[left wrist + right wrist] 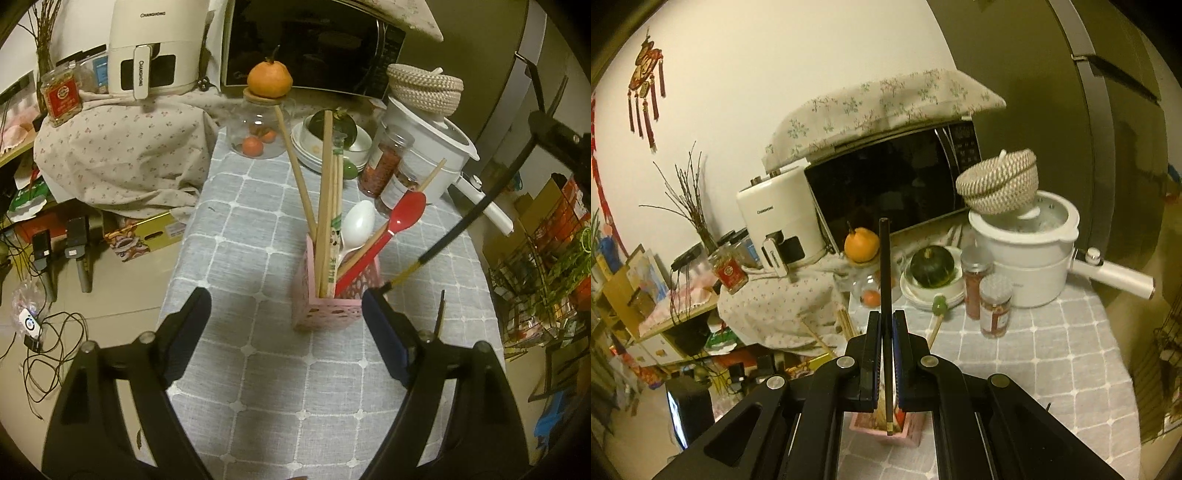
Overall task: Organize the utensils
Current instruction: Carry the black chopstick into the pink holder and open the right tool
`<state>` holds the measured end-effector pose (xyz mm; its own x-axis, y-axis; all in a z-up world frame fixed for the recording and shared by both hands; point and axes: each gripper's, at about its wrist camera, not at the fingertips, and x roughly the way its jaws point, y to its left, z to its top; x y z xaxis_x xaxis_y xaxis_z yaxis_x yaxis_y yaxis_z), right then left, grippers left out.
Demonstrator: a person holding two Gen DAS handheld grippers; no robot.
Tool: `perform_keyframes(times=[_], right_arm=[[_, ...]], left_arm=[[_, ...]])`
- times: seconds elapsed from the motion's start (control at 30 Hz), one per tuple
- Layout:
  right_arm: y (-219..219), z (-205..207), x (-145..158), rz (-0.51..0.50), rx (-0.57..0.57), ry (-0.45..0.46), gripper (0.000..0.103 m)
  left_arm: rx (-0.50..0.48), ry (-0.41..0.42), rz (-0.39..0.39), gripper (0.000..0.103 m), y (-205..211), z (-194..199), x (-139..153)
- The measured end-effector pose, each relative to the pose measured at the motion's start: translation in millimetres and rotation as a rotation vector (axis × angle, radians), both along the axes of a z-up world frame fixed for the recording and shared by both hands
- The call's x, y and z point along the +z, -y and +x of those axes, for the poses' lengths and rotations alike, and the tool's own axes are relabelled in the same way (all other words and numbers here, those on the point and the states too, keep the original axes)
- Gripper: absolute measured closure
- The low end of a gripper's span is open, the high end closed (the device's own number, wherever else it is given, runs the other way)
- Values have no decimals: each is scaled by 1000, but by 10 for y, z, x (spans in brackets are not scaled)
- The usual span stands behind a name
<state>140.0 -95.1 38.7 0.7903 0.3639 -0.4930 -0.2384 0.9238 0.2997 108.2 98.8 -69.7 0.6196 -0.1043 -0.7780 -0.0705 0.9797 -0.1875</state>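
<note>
Risk: right gripper (886, 354) is clamping black chopstick (884, 266) off-line, tipping pink holder (328, 310); left gripper (284, 306) is gaping empty nearby.

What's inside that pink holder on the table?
The pink holder holds wooden chopsticks, a white spoon and a red spoon, all leaning upright. Their lower ends, and anything lying at the bottom, are hidden by its walls.
</note>
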Motion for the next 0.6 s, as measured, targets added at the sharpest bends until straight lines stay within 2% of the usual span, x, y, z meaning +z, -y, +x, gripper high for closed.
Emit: perform_keyframes(times=[0.17, 0.37, 0.6], right_arm=[[-27, 93, -62, -2, -1, 21, 97], [-85, 205, -375, -42, -5, -49, 97], [-51, 335, -674, -14, -15, -132, 97]], left_arm=[[4, -8, -7, 19, -13, -5, -23], [8, -5, -18, 19, -20, -14, -18], [-1, -4, -13, 19, 3, -16, -3]])
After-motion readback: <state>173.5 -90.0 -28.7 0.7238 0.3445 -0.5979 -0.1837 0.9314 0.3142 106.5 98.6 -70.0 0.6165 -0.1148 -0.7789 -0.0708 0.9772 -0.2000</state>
